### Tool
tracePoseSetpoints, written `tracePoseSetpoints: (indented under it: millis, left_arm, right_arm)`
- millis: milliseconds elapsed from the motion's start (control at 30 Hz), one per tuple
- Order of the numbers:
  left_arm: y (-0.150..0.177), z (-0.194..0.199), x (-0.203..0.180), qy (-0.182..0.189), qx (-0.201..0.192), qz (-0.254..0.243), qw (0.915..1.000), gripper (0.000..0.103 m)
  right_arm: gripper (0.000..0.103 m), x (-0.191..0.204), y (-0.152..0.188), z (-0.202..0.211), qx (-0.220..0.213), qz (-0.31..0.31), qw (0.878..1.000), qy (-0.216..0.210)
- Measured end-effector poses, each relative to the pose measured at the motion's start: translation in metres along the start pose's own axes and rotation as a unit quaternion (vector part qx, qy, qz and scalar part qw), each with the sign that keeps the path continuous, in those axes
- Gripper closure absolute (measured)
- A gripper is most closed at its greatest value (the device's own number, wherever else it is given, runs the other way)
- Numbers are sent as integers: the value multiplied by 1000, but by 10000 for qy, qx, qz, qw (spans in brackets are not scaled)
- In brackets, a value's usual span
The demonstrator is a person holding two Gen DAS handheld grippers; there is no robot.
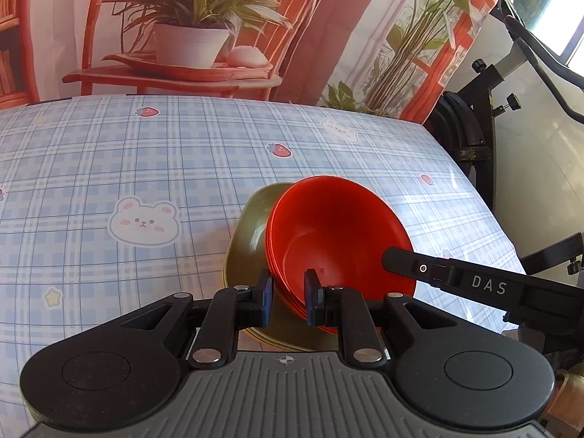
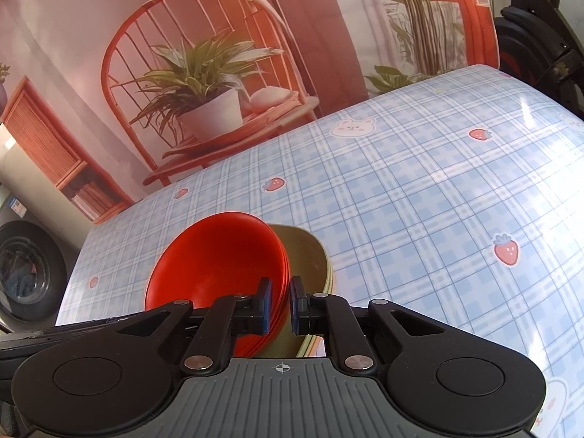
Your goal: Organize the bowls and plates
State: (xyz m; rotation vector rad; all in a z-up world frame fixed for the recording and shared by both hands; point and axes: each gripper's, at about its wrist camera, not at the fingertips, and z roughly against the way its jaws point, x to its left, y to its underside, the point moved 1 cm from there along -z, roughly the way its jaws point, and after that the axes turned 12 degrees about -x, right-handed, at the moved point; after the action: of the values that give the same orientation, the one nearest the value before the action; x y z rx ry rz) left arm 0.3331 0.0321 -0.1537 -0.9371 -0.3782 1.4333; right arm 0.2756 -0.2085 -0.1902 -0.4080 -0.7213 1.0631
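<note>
A stack of red bowls [image 1: 328,233] sits on a stack of olive-green plates [image 1: 252,233] on the checked tablecloth. My left gripper [image 1: 289,299] is shut on the near left rim of the red bowls, one blue pad inside and one outside. In the right wrist view my right gripper [image 2: 280,306] is shut on the right rim of the same red bowls [image 2: 219,259], with the green plates [image 2: 306,255] beneath and to the right. The right gripper's black body [image 1: 485,284] shows at the right of the left wrist view.
The table [image 1: 146,168] carries a blue plaid cloth with bears and strawberries. A printed backdrop with a chair and a plant [image 1: 189,36] hangs behind. A black exercise bike [image 1: 474,124] stands past the table's right edge. A washing machine [image 2: 25,273] stands at the left.
</note>
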Motion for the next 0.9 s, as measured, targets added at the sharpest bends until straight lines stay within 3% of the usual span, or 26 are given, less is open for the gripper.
tracePoseSetpoints:
  millis: [467,667,767,900]
  left_arm:
    - [6,-1,-9,-238,-33,-178,9996,84]
    - [5,7,-15,-425,-261,-489,9976,82]
    - [0,17,-18,-533,-429,-583,9960,61]
    - [-8,40,-24,-622,-700,-683,9933,57]
  right_arm:
    - [94,-2,1,-2,33,79,10000,46]
    - [95,5,-1,-1,-1,347,9992,193]
    - [92,8,-5,3,-83,471,9986,232]
    - [86,13,-13,16,-230,628,9975,234]
